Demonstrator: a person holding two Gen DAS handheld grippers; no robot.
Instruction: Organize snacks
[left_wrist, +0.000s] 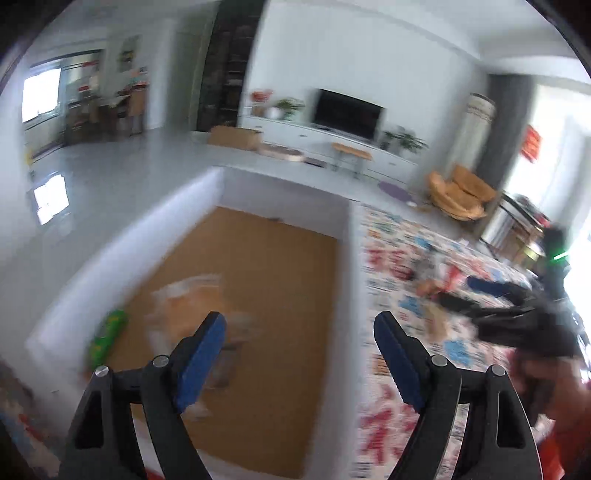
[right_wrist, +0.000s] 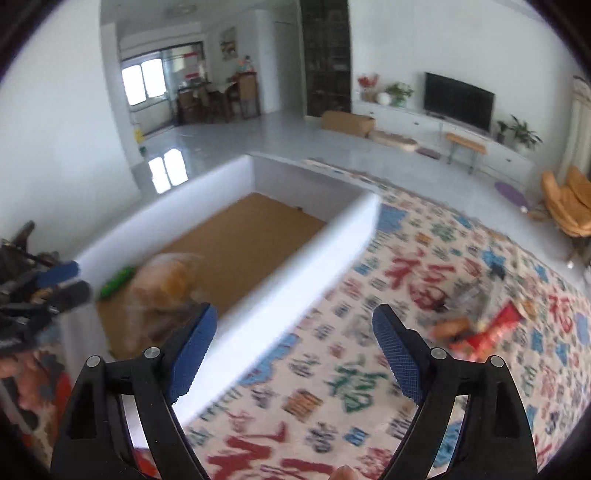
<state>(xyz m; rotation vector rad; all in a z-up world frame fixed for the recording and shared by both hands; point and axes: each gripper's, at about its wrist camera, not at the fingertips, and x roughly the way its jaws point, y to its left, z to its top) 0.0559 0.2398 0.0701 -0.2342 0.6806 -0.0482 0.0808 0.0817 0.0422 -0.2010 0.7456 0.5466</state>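
Snack bag (left_wrist: 192, 306) in white box (left_wrist: 343, 266), beyond left tongs (left_wrist: 299, 328); both tongs wide open, empty.

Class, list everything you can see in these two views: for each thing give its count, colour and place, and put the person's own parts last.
box: one, white walls, brown floor, on the cloth's left
clear bag: one, orange contents, blurred, inside the box
green pack: one, in the box by its left wall
cloth: one, cream with red, blue and green print, under everything
loose snacks: a blurred red and orange heap, count unclear, on the cloth at right
left gripper: jaws open, empty
right gripper: jaws open, empty
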